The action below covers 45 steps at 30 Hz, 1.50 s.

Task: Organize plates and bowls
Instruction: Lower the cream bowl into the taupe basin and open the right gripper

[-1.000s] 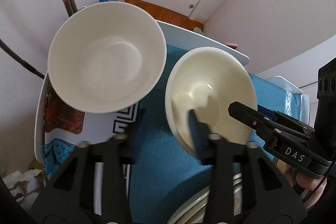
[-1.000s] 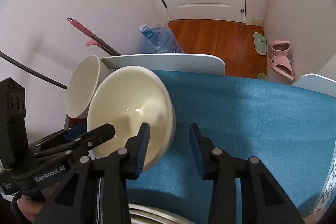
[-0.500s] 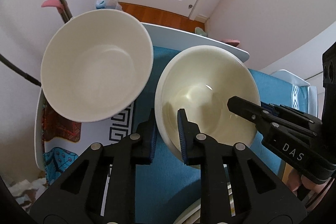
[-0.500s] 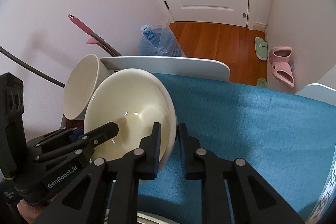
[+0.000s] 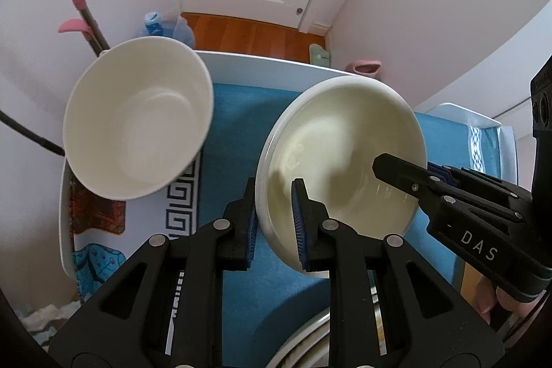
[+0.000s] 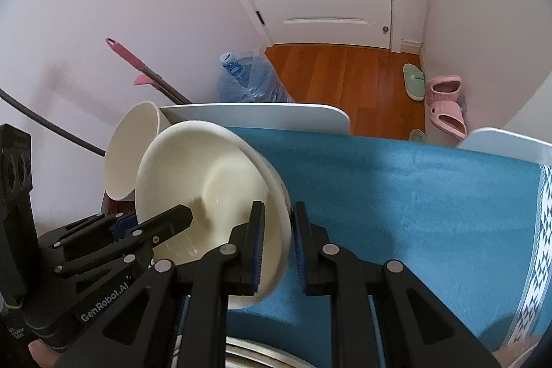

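L gripper (image 5: 275, 223): fingers nearly closed, clamped across the rim of the cream bowl (image 5: 345, 157), one pad inside, one outside the wall. R gripper (image 6: 278, 247): same, pinching the opposite rim of that cream bowl (image 6: 203, 188), pads either side of the wall. Bowl is tilted, lifted off the blue cloth (image 6: 396, 195), above the table's near-left part. R gripper's finger shows inside the bowl in the L view; L gripper's finger likewise in the R view. White bowl (image 5: 138, 119), deeper, just beside it to the left, at the table's far-left corner; can't tell if it rests on the surface. Metal rim of a plate (image 6: 255, 350) at the near edge, partly hidden. Behind the table (image 6: 258, 114): water jug (image 6: 248, 81), mop handle (image 6: 138, 61), pink slippers (image 6: 445, 102) on wood floor.
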Motion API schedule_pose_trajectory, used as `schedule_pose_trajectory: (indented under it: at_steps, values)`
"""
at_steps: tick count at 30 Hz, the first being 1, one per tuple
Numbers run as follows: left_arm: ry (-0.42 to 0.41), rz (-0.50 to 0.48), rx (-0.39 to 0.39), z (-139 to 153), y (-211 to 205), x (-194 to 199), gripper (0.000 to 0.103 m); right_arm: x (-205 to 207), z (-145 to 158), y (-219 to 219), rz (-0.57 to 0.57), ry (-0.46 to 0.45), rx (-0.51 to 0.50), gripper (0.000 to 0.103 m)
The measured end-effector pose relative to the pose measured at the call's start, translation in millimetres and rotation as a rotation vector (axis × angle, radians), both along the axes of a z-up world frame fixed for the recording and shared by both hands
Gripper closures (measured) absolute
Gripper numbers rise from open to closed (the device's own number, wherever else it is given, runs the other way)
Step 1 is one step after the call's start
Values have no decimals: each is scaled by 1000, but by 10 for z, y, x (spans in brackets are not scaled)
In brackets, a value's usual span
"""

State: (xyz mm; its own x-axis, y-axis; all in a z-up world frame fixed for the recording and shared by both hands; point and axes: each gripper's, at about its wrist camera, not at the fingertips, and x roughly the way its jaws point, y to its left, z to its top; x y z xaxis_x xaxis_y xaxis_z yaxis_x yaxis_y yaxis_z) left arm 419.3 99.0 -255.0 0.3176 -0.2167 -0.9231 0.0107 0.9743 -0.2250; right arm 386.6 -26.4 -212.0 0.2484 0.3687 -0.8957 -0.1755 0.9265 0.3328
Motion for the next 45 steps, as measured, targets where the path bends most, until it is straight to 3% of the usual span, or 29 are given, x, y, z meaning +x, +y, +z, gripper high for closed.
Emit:
schedule_pose_trajectory:
  at_steps: [10, 18, 23, 29, 35, 45]
  values:
    - [-3, -111, -33, 370, -397, -98, 87, -219, 349, -366, -70, -3, -42, 91]
    - [-38, -230, -58, 800, -1158, -366, 87, -638, 758, -1133, -147, -9, -72, 92]
    - [-28, -263, -73, 913, -1775, -625, 87, -955, 909, -1693, -179, 3, -76, 92]
    - [4, -284, -83, 835, -2440, -923, 87, -1323, 925, -2295, -189, 20, -91, 92]
    - [55, -293, -63, 620, -2916, -1268, 87, -1600, 709, -2773, -193, 77, -88, 92]
    - [156, -261, -12, 181, -3137, -1325, 87, -1677, 191, -3004, -155, 173, -51, 92]
